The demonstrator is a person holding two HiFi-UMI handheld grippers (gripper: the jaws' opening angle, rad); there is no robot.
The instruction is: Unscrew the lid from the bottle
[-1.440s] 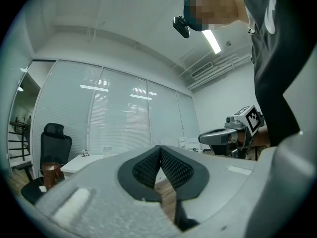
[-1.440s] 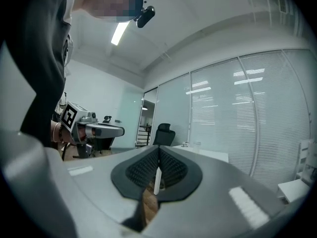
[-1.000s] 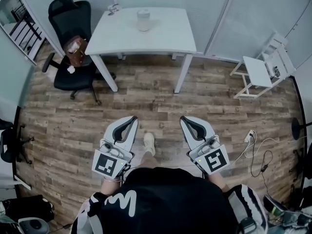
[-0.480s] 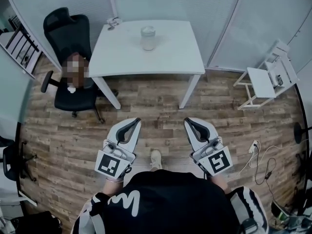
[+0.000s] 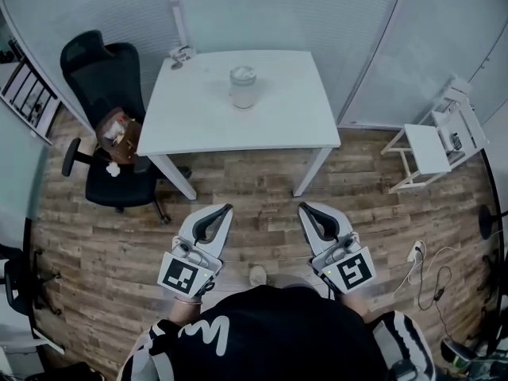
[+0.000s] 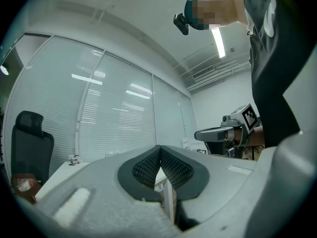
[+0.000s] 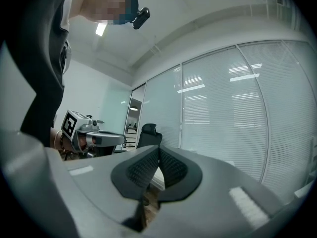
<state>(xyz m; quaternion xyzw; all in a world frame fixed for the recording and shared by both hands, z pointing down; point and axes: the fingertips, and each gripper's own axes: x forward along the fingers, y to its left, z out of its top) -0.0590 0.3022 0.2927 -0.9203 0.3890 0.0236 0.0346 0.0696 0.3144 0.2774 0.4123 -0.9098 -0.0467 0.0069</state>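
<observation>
Table: white top, smooth, matt.
Bottle: clear, glossy; glass or plastic not discernible.
Floor: wood-look planks, grained, matt.
Office chair: black, cloth-like back.
Left gripper, right gripper: grey matt plastic shells, black ribbed rubbery jaw linings.
Partition walls: frosted glazing, faintly reflective.

left gripper: level, pointing forward, jaws together, nothing between | right gripper: level, pointing forward, jaws together, nothing between
</observation>
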